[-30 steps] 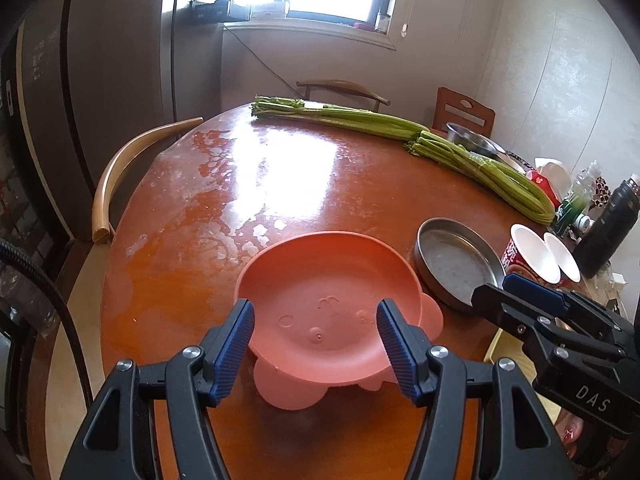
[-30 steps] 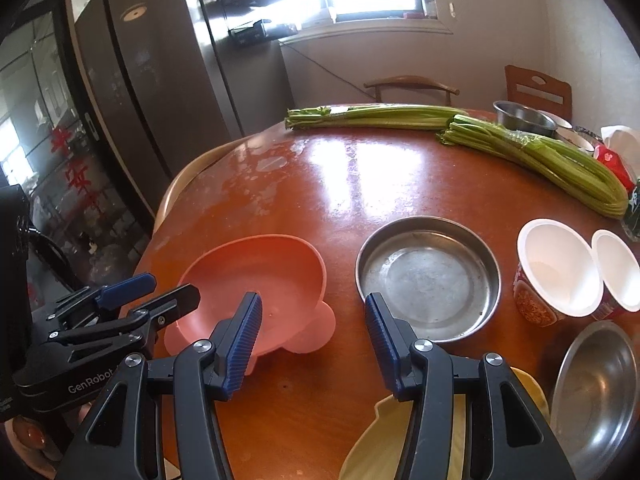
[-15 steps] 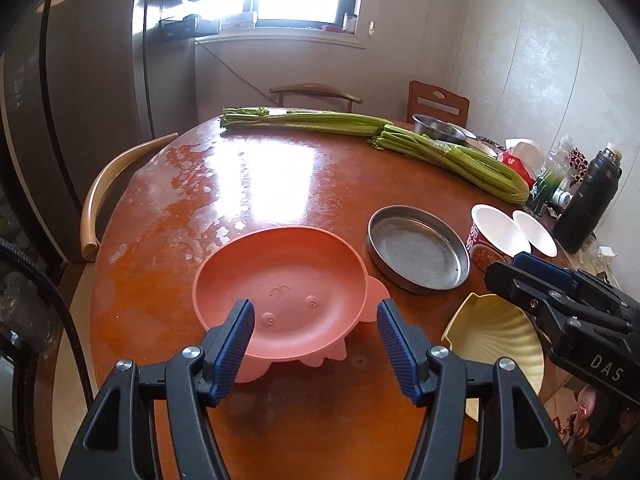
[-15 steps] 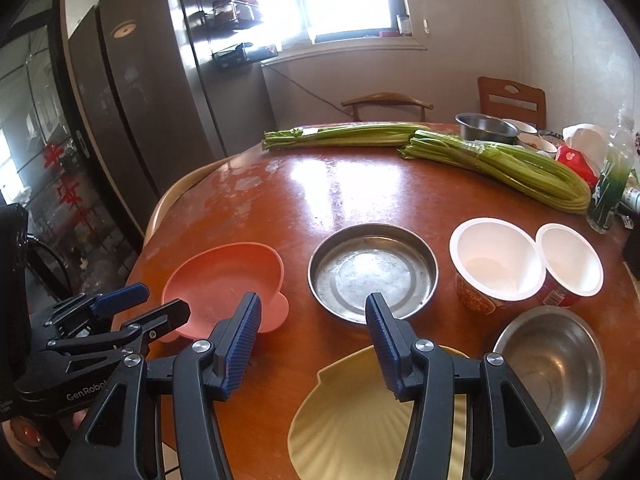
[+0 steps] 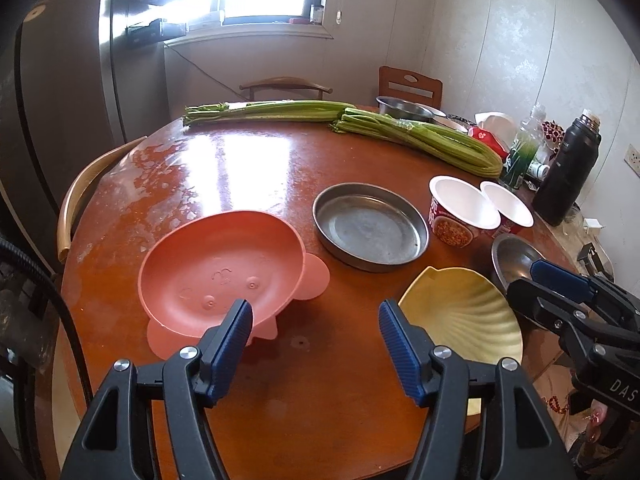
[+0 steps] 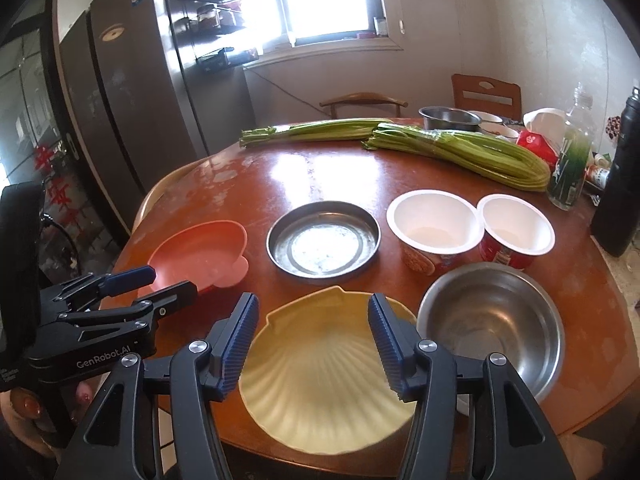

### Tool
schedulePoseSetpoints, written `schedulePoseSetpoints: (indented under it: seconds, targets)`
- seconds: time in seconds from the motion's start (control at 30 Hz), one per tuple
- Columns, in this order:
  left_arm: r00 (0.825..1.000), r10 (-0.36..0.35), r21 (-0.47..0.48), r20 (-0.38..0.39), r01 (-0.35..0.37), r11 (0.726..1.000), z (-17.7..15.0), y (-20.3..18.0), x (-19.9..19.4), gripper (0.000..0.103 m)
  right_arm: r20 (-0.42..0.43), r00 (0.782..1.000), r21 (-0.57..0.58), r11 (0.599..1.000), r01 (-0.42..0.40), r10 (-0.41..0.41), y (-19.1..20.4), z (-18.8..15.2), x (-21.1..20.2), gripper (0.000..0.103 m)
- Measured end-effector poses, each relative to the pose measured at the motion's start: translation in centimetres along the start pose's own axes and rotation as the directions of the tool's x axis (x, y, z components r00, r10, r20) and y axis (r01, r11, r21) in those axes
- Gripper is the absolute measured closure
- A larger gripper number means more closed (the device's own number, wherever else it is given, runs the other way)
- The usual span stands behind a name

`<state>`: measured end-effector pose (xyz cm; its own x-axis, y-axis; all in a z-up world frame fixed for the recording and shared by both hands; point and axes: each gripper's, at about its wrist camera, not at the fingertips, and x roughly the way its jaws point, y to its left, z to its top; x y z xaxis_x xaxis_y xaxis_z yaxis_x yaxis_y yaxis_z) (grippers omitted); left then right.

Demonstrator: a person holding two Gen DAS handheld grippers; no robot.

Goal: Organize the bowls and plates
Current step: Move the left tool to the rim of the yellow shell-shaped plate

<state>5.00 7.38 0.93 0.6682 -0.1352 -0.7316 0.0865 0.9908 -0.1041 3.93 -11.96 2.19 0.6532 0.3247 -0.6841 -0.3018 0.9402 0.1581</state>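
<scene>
A pink animal-shaped plate (image 5: 220,270) (image 6: 200,252) lies at the table's near left. A flat steel plate (image 5: 370,226) (image 6: 323,239) lies beside it. A yellow shell-shaped plate (image 5: 464,316) (image 6: 324,368) lies at the front edge, and a steel bowl (image 6: 490,322) (image 5: 514,256) sits to its right. My left gripper (image 5: 316,332) is open and empty above the bare table, just right of the pink plate. My right gripper (image 6: 312,340) is open and empty above the yellow plate.
Two white instant-noodle cups (image 6: 434,226) (image 6: 516,230) stand behind the steel bowl. Celery bundles (image 6: 452,150) lie across the far side, with another steel bowl (image 6: 448,116). A black flask (image 6: 618,184) and a bottle (image 6: 570,168) stand at the right edge. Chairs surround the round wooden table (image 6: 320,176).
Both grippers have pulled back and up from the table. The left one has drifted right off the pink plate. The yellow plate and steel bowl have come into view. Both stay open.
</scene>
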Motion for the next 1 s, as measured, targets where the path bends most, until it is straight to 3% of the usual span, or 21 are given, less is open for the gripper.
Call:
schedulePoseSetpoints:
  seconds: [0.5, 1.0]
  targets:
    - [0.997, -0.021, 0.056, -0.073, 0.025, 0.998, -1.8, -3.9, 3.0, 0.038, -0.088, 0.996, 0.041, 0.999, 0.022, -0.019, -3.1, -4.9, -0.3, 0.044]
    - [0.991, -0.011, 0.074, -0.136, 0.021, 0.997, -2.1, -5.8, 6.7, 0.038, -0.162, 0.987, 0.095, 0.995, 0.009, 0.006, -4.7, -6.7, 1.5, 0.044]
